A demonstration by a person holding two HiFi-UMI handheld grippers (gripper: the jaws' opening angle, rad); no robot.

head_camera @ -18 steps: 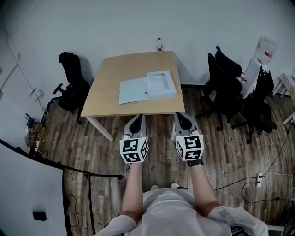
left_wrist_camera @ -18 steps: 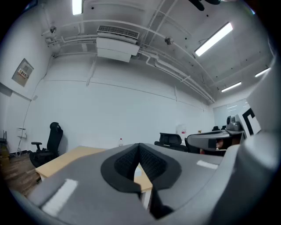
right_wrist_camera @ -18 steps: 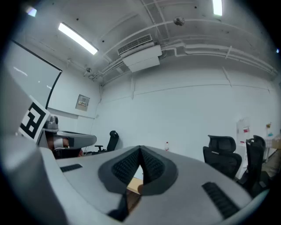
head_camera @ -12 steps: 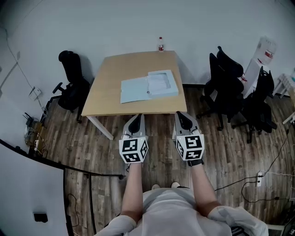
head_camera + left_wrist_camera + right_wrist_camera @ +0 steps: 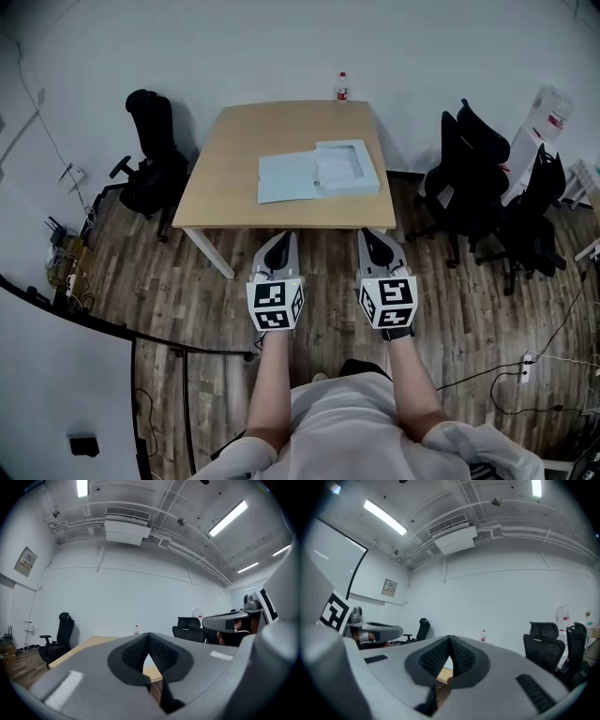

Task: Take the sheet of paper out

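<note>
your left gripper [image 5: 278, 241], right gripper [image 5: 373, 235] pressed together, empty (short of desk [image 5: 234, 155]). step in, spread one, pinch paper [image 5: 338, 164] in folder [image 5: 286, 177] by right edge.

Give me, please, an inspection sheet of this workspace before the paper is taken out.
Surface: wooden table, standing near the wall.
Job's things: open file box on the table, white paper in its tray.
Clutter: one bottle at the table's far edge.
Grippers: left gripper and right gripper both shut, empty, short of the table.
Cables: power strip with cables on the floor, right side.
Surroundings: black office chairs on both sides; wood floor.
</note>
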